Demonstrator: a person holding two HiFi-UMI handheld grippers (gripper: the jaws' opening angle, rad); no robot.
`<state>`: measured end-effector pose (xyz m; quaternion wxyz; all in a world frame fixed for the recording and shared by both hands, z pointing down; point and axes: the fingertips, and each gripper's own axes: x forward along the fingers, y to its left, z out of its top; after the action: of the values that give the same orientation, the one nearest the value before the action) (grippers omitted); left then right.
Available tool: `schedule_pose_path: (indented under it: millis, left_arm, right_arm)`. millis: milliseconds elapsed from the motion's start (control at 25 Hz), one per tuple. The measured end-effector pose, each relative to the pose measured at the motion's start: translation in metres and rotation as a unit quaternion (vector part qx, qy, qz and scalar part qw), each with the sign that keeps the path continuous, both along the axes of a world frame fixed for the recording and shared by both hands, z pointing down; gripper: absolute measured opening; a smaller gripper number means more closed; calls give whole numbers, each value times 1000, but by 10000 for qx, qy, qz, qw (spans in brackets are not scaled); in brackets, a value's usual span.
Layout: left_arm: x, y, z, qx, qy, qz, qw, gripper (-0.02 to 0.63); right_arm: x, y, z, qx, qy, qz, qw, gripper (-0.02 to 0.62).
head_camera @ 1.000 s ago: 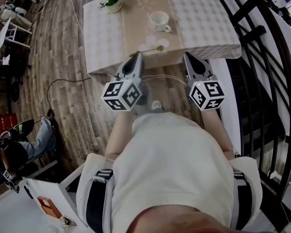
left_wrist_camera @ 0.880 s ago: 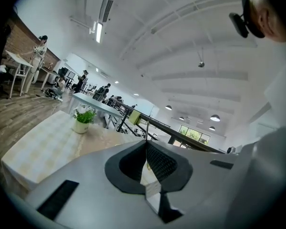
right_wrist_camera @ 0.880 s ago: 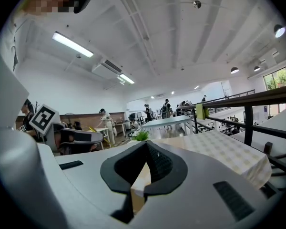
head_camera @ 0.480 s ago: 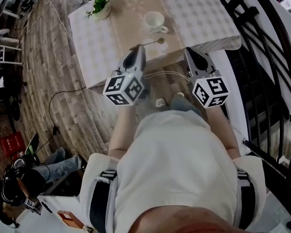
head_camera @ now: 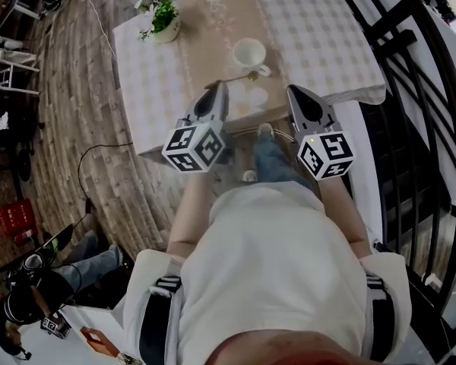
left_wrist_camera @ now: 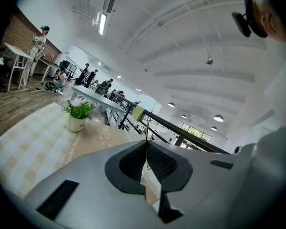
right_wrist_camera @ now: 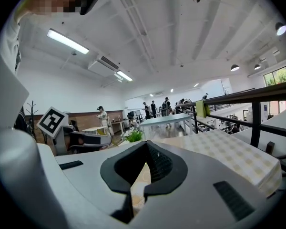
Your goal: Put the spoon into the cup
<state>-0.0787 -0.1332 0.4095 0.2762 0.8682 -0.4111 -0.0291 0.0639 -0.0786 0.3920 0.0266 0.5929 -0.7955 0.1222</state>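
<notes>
On the table (head_camera: 319, 29), which is covered with a pale checked cloth and a beige runner (head_camera: 213, 21), a white ceramic cup (head_camera: 249, 52) is seen standing upright, its handle turned toward the near right. Just in front of the cup, on the runner, a slim gold-coloured metal spoon (head_camera: 239, 78) is laid flat, with its bowl close to the cup's handle and its stem running toward the left claw (head_camera: 219, 88). The spoon is outside the cup. Whether the stem's end is touched by that claw's tip cannot be told from the head view.

The left claw is held low at the near edge of the table, and its jaws are seen pressed together at the tips in the left gripper view (left_wrist_camera: 147, 144), with nothing gripped between them. The right claw (head_camera: 295, 90) is held beside it, well apart from the spoon. Its jaws are likewise seen closed tip to tip in the right gripper view (right_wrist_camera: 145, 144), and nothing is held.

At the far left corner of the table a small green plant in a white pot (head_camera: 166, 23) is placed, which is also seen beyond the jaws in both gripper views (left_wrist_camera: 77, 117) (right_wrist_camera: 133, 136). A black metal railing (head_camera: 410, 67) is seen to the right of the table, and a wooden plank floor (head_camera: 83, 90) to its left.
</notes>
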Motion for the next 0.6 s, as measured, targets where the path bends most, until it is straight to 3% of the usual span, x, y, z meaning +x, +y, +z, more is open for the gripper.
schedule_pose_path:
  millis: [600]
  left_arm:
    - [42,-90,39,-482,-465,-232,9975,5]
  right_arm:
    - [46,-115,2,-155,-72,-337,9993,0]
